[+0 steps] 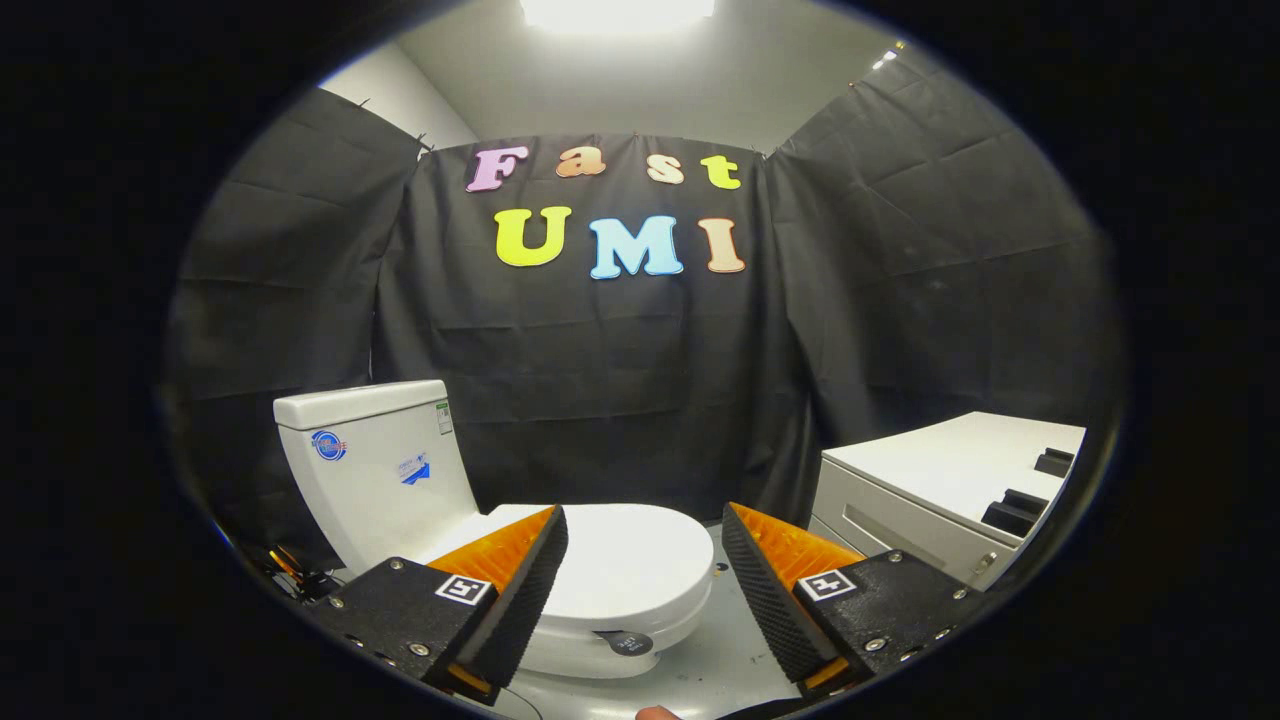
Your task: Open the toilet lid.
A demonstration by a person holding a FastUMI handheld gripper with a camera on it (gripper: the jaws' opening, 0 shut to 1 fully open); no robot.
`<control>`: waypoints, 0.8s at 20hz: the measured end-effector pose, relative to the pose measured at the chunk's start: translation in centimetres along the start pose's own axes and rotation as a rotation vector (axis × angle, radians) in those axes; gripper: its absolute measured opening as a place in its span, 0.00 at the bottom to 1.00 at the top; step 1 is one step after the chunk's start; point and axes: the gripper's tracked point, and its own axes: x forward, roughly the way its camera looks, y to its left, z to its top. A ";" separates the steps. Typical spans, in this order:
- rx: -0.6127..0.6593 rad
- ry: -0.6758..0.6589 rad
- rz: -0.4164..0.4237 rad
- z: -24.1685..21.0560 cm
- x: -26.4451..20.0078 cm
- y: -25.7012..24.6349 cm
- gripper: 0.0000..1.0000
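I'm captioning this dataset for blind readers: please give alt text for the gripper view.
A white toilet with its lid closed sits just beyond the open gripper, the lid showing between its spread fingers. The tank rises behind it against the black cloth wall, and a white cabinet stands beside it.

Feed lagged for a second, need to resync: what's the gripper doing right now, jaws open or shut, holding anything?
Gripper: jaws open wide, holding nothing; the closed toilet lid lies just ahead, between them, untouched.

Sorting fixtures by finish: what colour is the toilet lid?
White, plain and glossy: the toilet lid shows best in the gripper view, closed, beyond the open gripper.
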 end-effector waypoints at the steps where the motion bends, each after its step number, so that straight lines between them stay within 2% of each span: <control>1: 0.004 0.000 0.004 -0.1 0.0 0.1 0.96; 7: 0.039 0.021 0.029 -0.6 0.3 0.4 0.96; 11: 0.142 0.082 0.086 -1.8 1.0 0.7 0.95; 16: 0.190 0.112 0.110 -2.4 2.2 -0.2 0.95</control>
